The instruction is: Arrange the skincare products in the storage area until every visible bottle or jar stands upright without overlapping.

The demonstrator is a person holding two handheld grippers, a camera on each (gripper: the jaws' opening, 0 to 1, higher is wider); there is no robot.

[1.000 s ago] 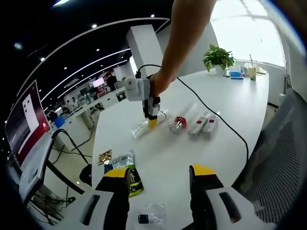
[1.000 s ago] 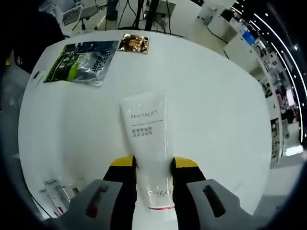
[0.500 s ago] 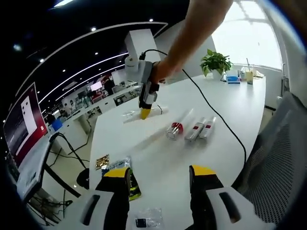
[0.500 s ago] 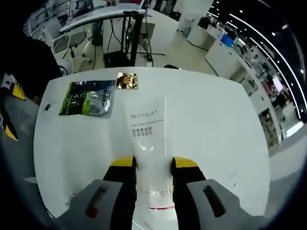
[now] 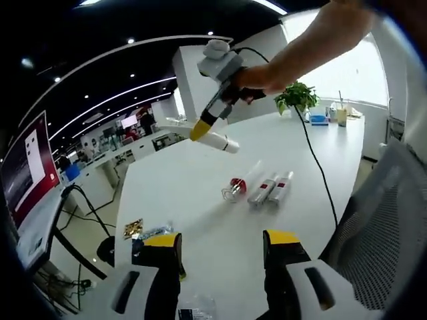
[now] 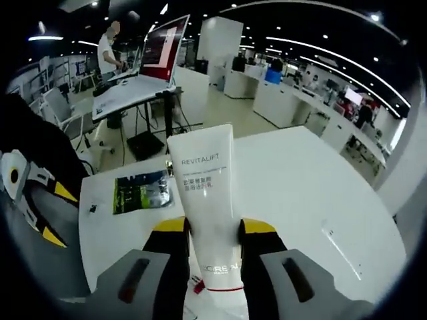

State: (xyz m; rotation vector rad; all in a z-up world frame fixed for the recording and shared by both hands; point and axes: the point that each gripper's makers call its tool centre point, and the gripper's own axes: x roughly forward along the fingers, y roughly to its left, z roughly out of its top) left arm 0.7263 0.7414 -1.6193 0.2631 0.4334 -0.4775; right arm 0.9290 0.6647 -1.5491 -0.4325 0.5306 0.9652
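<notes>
The right gripper [image 5: 199,131], clamped on the white tube [image 6: 207,200], has lifted it off the table [image 5: 200,193] above the three lying bottles [image 5: 257,190], ready to stand upright, while the left gripper [image 5: 223,248] hangs open and empty.

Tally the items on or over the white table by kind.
White squeeze tube, held in the right gripper: 1
Red-and-clear bottles lying flat: 3
Green-and-silver sachet: 1
Small gold packet: 1
Total: 6

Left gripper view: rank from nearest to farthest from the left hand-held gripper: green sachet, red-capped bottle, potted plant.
1. green sachet: on the table just beyond the left hand-held gripper, by its left jaw.
2. red-capped bottle: lying mid-table, leftmost of three lying products.
3. potted plant: at the table's far end, upper right.
</notes>
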